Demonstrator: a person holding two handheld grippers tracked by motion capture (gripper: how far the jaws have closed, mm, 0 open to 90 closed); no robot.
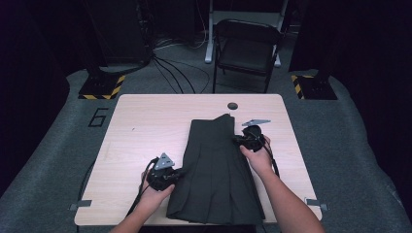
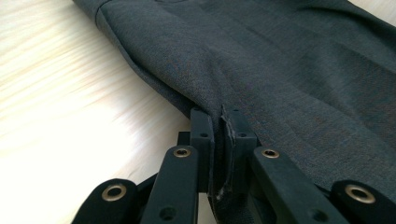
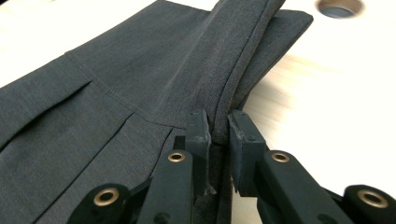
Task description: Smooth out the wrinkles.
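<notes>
A dark grey pleated skirt (image 1: pixel 216 167) lies on the light wooden table (image 1: pixel 145 126), waistband toward the far side. My left gripper (image 1: pixel 180 172) is shut on the skirt's left edge (image 2: pixel 205 93), with the cloth pinched between its jaws (image 2: pixel 218 135). My right gripper (image 1: pixel 239 141) is shut on the right edge near the waistband, where a fold of fabric (image 3: pixel 233 70) rises from between its jaws (image 3: pixel 218 133). A hand holds each gripper from the near side.
A round cable hole (image 1: pixel 232 105) sits in the table just beyond the waistband, also in the right gripper view (image 3: pixel 339 7). A dark folding chair (image 1: pixel 245 51) and cables lie on the floor behind the table. Bare wood flanks the skirt on both sides.
</notes>
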